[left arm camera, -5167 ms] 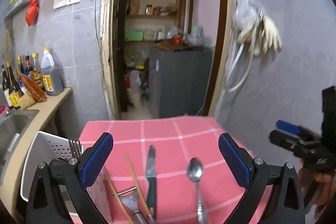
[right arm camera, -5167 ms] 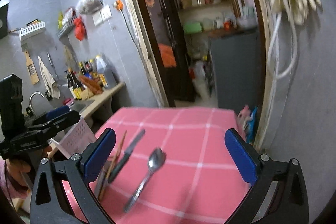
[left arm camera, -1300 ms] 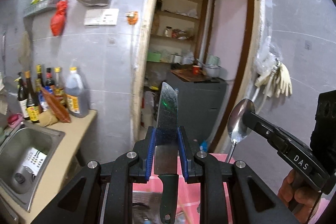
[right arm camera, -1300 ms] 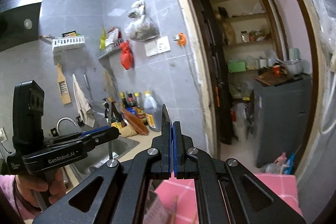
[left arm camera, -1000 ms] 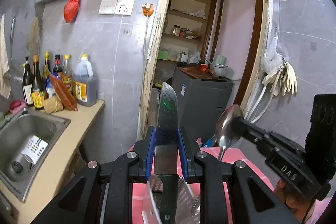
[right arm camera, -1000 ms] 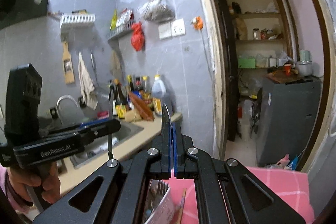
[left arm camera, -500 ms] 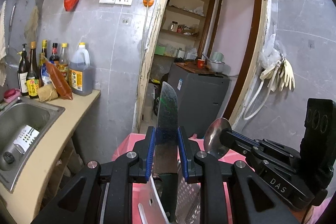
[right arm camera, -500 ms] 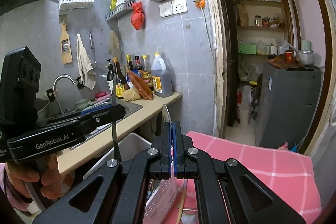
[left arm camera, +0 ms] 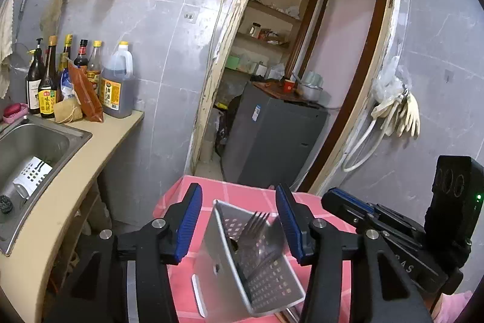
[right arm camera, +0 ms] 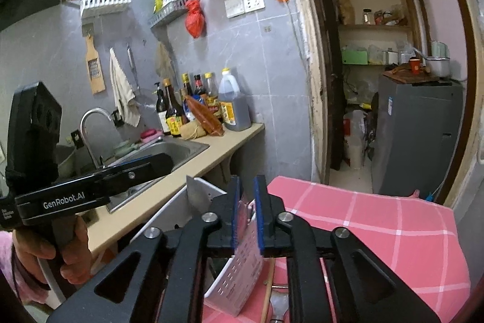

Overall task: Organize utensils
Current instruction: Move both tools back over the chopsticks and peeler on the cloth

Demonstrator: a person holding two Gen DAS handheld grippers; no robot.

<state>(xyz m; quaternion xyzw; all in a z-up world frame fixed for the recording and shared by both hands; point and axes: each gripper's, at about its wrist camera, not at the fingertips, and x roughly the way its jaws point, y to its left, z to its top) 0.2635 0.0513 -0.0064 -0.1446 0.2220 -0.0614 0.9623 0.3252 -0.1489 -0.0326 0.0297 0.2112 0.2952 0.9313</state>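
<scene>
A white perforated utensil holder (left arm camera: 242, 268) stands on the pink checked tablecloth (left arm camera: 242, 192). A fork (left arm camera: 252, 227) stands in it, tines up. My left gripper (left arm camera: 239, 224) is open and empty, its blue pads on either side above the holder. My right gripper (right arm camera: 247, 220) is slightly open over the holder's wall (right arm camera: 242, 271) and holds nothing; it also shows in the left wrist view (left arm camera: 341, 202). A wooden chopstick (right arm camera: 267, 289) lies on the cloth beside the holder. The knife and spoon are not clearly visible.
A counter (left arm camera: 75, 159) with a steel sink (left arm camera: 33, 141) and sauce bottles (left arm camera: 90, 80) runs on the left. A doorway with a grey cabinet (left arm camera: 272, 138) lies beyond the table. Rubber gloves (left arm camera: 399, 114) hang on the right wall.
My left gripper has opened and the knife has left it. My right gripper has parted and the spoon has left it. Both grippers have dropped lower over the holder.
</scene>
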